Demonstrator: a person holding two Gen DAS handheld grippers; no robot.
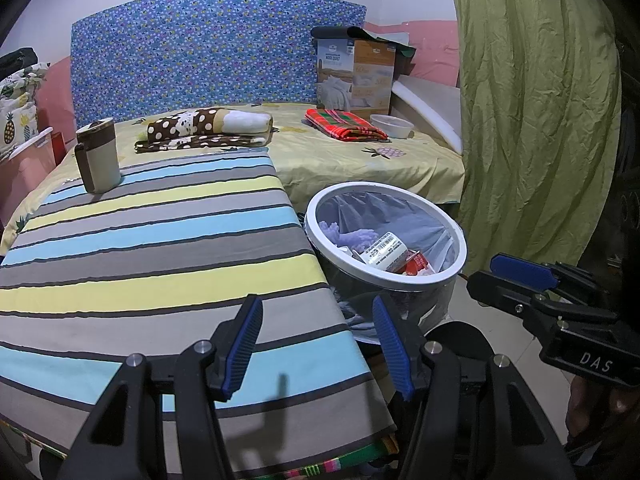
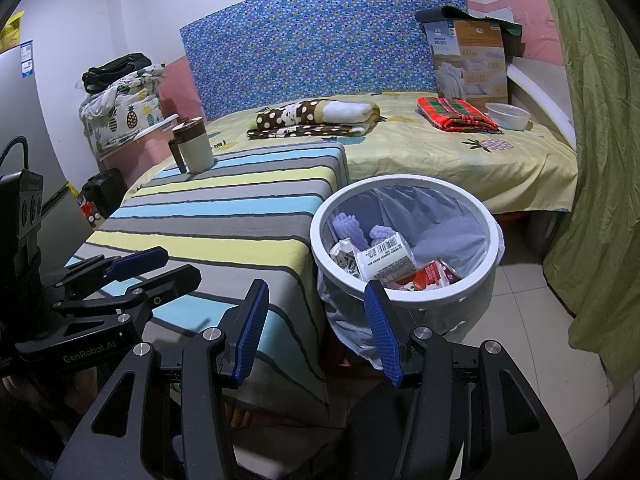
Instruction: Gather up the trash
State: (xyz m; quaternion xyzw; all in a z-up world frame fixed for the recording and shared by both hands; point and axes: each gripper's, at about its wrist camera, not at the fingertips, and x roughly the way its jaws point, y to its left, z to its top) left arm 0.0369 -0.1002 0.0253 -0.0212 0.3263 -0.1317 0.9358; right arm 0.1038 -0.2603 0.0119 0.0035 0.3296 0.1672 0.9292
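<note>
A round white-rimmed trash bin point(image 1: 440, 280) point(image 2: 320, 248) with a clear liner stands on the floor right of the striped table. It holds a white barcode-labelled cup point(image 1: 386, 251) point(image 2: 384, 258), a red wrapper point(image 1: 416, 262) point(image 2: 430, 276) and purple pieces point(image 1: 356, 236) point(image 2: 352, 228). My left gripper point(image 1: 318, 350) is open and empty over the table's near right corner; it also shows in the right wrist view point(image 2: 160, 264). My right gripper point(image 2: 316, 334) is open and empty, just before the bin; it also shows in the left wrist view point(image 1: 516, 276).
A striped cloth covers the table point(image 1: 160, 248) point(image 2: 224, 216). A beige and brown lidded mug point(image 1: 98, 156) point(image 2: 192, 144) stands at its far end. The bed behind holds folded blankets point(image 1: 208, 126), a red plaid cloth point(image 1: 344, 124), a white bowl point(image 1: 392, 125) and a box point(image 1: 354, 76). A green curtain point(image 1: 536, 112) hangs right.
</note>
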